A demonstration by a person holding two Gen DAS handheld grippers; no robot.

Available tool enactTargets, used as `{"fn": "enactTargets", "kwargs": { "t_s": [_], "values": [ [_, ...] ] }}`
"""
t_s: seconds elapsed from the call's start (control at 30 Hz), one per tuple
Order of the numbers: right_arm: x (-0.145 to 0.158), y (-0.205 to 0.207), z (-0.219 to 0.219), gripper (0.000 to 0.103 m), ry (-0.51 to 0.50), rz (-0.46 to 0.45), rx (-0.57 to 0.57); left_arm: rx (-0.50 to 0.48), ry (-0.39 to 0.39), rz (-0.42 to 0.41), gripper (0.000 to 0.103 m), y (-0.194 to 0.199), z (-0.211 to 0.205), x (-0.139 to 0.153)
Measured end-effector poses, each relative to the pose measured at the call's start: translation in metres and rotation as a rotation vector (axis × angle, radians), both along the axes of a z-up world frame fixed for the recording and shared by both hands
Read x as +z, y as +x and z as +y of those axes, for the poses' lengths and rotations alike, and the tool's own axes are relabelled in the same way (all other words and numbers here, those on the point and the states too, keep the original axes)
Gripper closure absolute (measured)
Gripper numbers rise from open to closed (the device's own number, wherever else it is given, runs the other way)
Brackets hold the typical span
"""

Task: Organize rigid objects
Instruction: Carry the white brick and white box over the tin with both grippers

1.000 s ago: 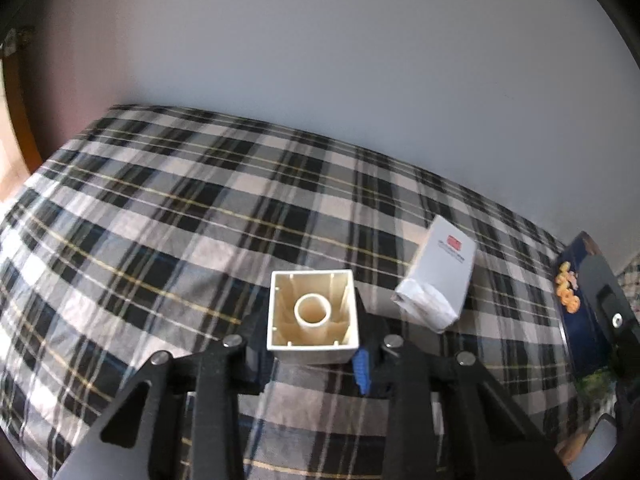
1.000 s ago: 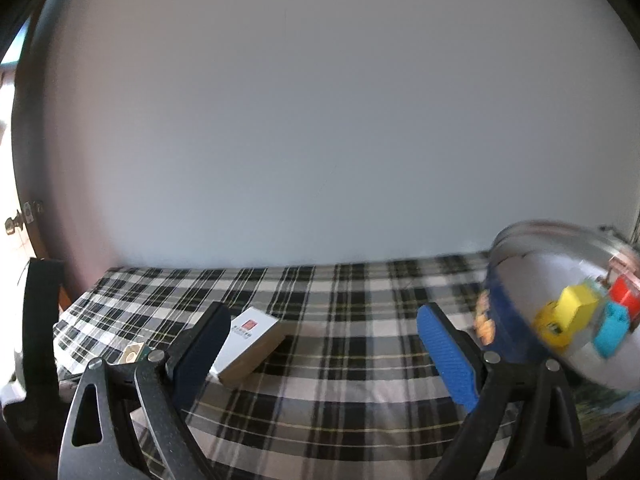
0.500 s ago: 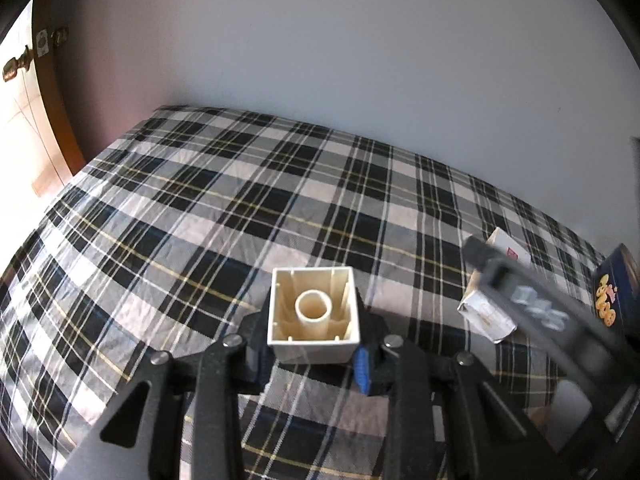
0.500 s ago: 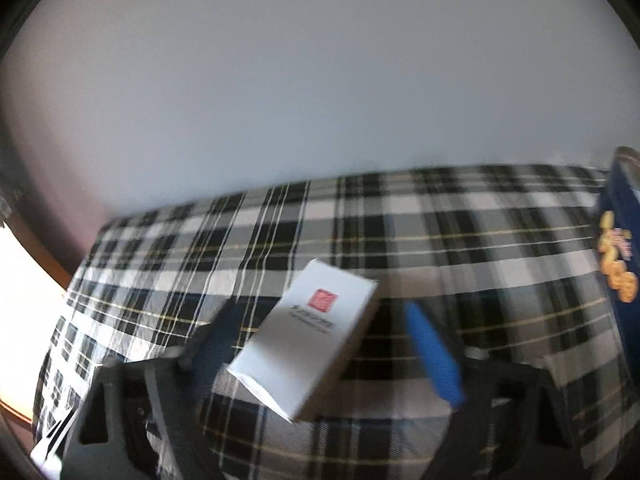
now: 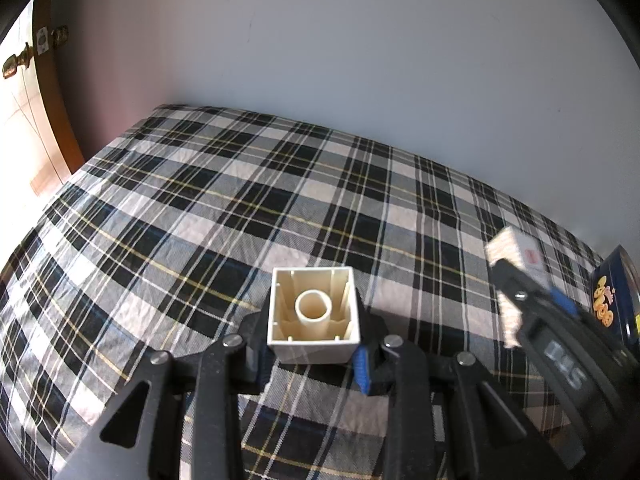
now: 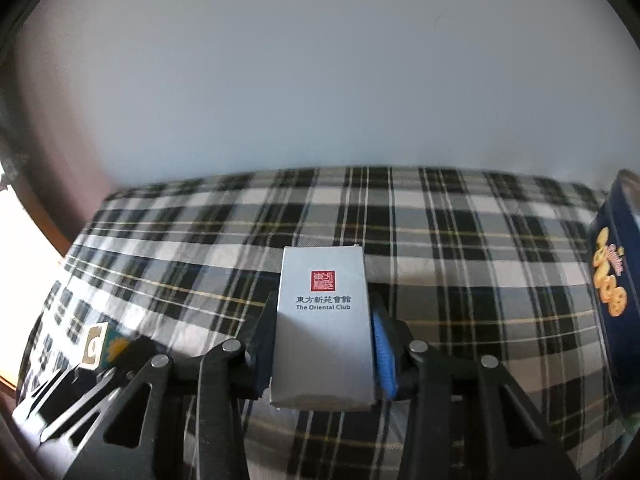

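Left gripper (image 5: pixel 314 360) is clamped on a cream hollow square plastic block (image 5: pixel 313 316), open underside with its round inner tube facing the camera, pads pressed on both side walls, block held above the black, white and grey plaid cloth (image 5: pixel 224 216). Right gripper (image 6: pixel 322 354) has its jaws closing round a white rectangular cardboard box with a red seal and "The Oriental Club" print (image 6: pixel 323 328); box sits lengthwise between the blue pads, which look to be touching its long sides (contact on the left pad harder to judge). In the left wrist view the same box (image 5: pixel 518 254) is off to the right of the left gripper, partly behind the right gripper's black frame. Dark blue round tin with yellow cookie print (image 6: pixel 614 280) stands to the right of the right gripper, well apart from the box. Plain pale wall (image 6: pixel 320 80) behind the cloth; brown wooden door edge (image 5: pixel 52 100) far left.
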State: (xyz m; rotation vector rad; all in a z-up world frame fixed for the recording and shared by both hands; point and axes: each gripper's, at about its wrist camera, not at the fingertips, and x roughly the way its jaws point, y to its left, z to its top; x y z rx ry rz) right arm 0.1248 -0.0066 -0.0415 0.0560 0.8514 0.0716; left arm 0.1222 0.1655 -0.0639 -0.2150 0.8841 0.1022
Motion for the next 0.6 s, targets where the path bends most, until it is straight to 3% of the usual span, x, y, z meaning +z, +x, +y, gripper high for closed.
{"fn": "enactTargets", "kwargs": {
  "t_s": [0.23,0.4,0.6],
  "values": [
    [0.03,-0.051,0.011,0.059,-0.084,-0.231,0.05,0.005,-0.009,-0.013,0.073,-0.002,0.001,0.002],
    [0.044,-0.061,0.004,0.059,-0.098,-0.279,0.058,-0.009,0.0,-0.02,0.073,-0.005,-0.003,0.005],
    [0.042,-0.063,0.01,0.059,-0.096,-0.285,0.06,-0.015,0.008,-0.027,0.073,-0.012,-0.006,0.006]
  ]
}}
